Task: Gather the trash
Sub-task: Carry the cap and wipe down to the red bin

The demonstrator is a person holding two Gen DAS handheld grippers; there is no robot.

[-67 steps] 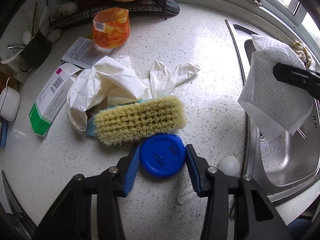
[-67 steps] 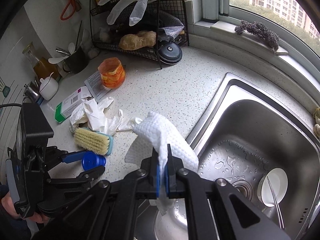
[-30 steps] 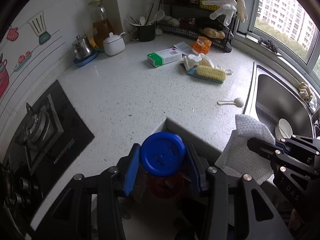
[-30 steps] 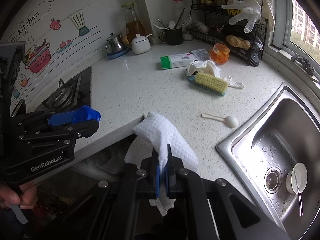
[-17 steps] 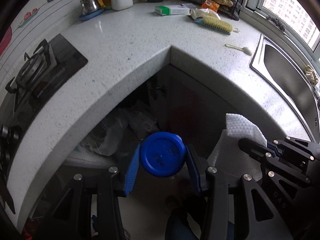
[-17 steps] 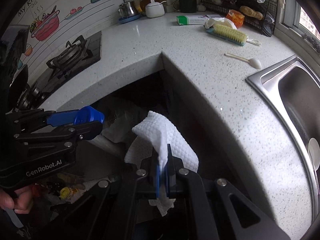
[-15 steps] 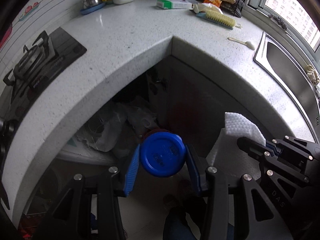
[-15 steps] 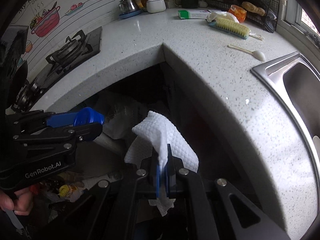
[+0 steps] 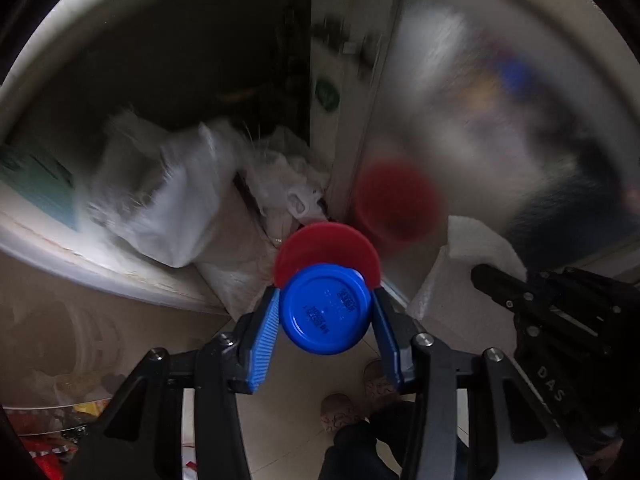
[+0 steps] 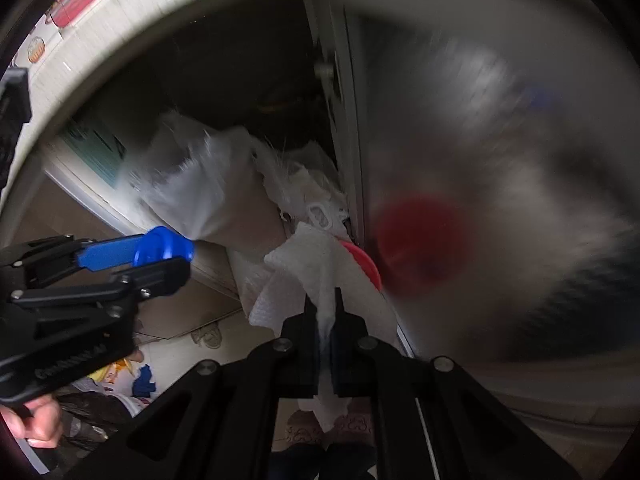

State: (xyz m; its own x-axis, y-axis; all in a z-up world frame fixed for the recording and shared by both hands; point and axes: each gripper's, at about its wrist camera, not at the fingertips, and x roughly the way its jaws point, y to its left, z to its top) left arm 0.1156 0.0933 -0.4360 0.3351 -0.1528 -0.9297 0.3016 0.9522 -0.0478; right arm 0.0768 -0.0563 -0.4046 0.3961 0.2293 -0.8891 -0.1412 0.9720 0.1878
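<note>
My left gripper (image 9: 325, 300) is shut on a round blue cap (image 9: 325, 314), with a blue pad against each side. It also shows at the left of the right wrist view as the left gripper (image 10: 160, 256) with the cap (image 10: 164, 246) in it. My right gripper (image 10: 327, 300) is shut on a white paper towel (image 10: 316, 264), which folds over above its jaws. From the left wrist view the towel (image 9: 460, 280) hangs at the right, pinched by the right gripper (image 9: 482, 274). Both point steeply down, below the counter edge.
A red round thing (image 9: 328, 246) lies just beyond the cap, and I cannot tell what it is. White plastic bags (image 9: 168, 200) fill the open cabinet. A glossy cabinet door (image 9: 460, 120) stands at the right. Colourful rubbish (image 10: 120, 374) lies low on the left. Slippered feet (image 9: 340, 412) stand on the tile floor.
Both grippers have dropped from above the counter to below its edge, in front of the open cabinet. The cap and the towel are still held as before.
</note>
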